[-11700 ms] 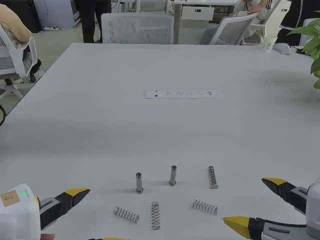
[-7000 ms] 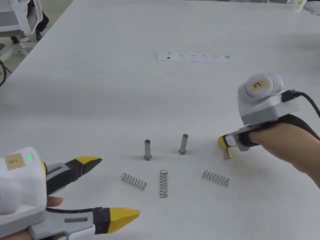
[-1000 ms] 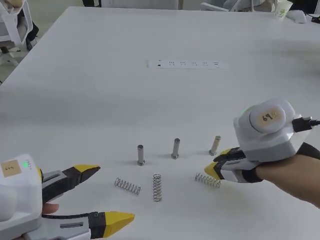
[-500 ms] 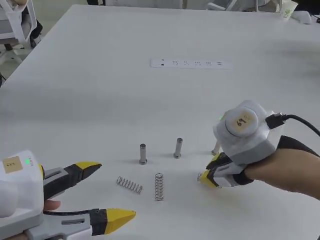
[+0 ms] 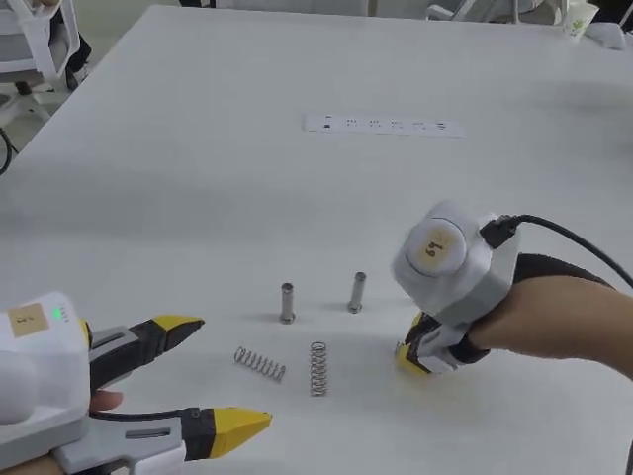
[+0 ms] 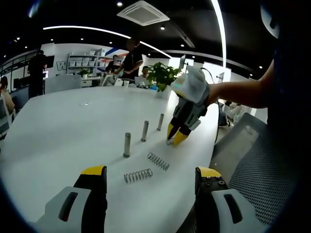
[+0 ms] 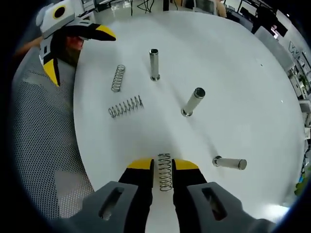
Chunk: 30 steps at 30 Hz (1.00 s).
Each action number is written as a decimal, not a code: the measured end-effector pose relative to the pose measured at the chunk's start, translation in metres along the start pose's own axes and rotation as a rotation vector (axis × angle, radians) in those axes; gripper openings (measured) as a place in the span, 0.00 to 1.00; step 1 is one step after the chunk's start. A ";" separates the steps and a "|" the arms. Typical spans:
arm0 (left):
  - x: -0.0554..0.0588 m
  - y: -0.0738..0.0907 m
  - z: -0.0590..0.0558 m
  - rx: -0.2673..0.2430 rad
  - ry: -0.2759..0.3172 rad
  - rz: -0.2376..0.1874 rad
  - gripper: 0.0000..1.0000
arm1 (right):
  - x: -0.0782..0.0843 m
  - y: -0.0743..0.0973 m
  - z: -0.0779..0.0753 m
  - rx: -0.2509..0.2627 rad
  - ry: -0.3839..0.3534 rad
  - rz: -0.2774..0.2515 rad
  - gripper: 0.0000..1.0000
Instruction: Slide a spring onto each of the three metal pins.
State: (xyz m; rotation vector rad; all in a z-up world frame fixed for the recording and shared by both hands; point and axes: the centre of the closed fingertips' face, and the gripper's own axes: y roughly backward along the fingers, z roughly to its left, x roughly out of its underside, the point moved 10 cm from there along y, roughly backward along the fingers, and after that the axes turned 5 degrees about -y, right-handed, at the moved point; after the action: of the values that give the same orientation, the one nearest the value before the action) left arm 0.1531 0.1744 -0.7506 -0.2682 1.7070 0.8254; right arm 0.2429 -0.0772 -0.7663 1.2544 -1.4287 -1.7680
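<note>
**Spring of coiled steel wire clamped lengthwise in yellow-tipped right gripper**

The right gripper view shows the held spring squeezed between both jaws. Its long axis runs along them and points forward past the tips, over the white tabletop. Ahead of those jaws stand three grey metal pins, the nearest just off the right-hand jaw. To the left of the jaws lie two loose wire springs, both flat on the surface, apart from each other and from the pins.

The left gripper view shows what the head view hides: all three pins upright in a row, with the right gripper tipped down at the table beside the far end of that row. In the head view the right gripper's white housing covers the third pin and the held spring.

The yellow-tipped left gripper hovers with its jaws spread wide and nothing between them, the loose springs just ahead of its tips. A white power strip lies well beyond the pins.
</note>
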 end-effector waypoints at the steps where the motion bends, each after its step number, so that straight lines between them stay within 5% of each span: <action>1: 0.000 0.000 0.000 0.000 0.002 -0.001 0.70 | 0.000 0.000 0.000 0.000 0.006 0.004 0.13; 16: 0.000 0.000 0.000 0.000 -0.001 -0.004 0.70 | -0.008 -0.004 0.000 -0.019 0.092 0.087 0.11; 30: 0.000 0.000 0.000 0.002 -0.003 -0.005 0.70 | -0.012 -0.005 -0.002 -0.030 0.088 0.121 0.08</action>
State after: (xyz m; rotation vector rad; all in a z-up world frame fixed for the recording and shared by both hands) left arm 0.1533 0.1746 -0.7506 -0.2704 1.7038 0.8203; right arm 0.2509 -0.0666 -0.7669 1.1893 -1.3928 -1.6289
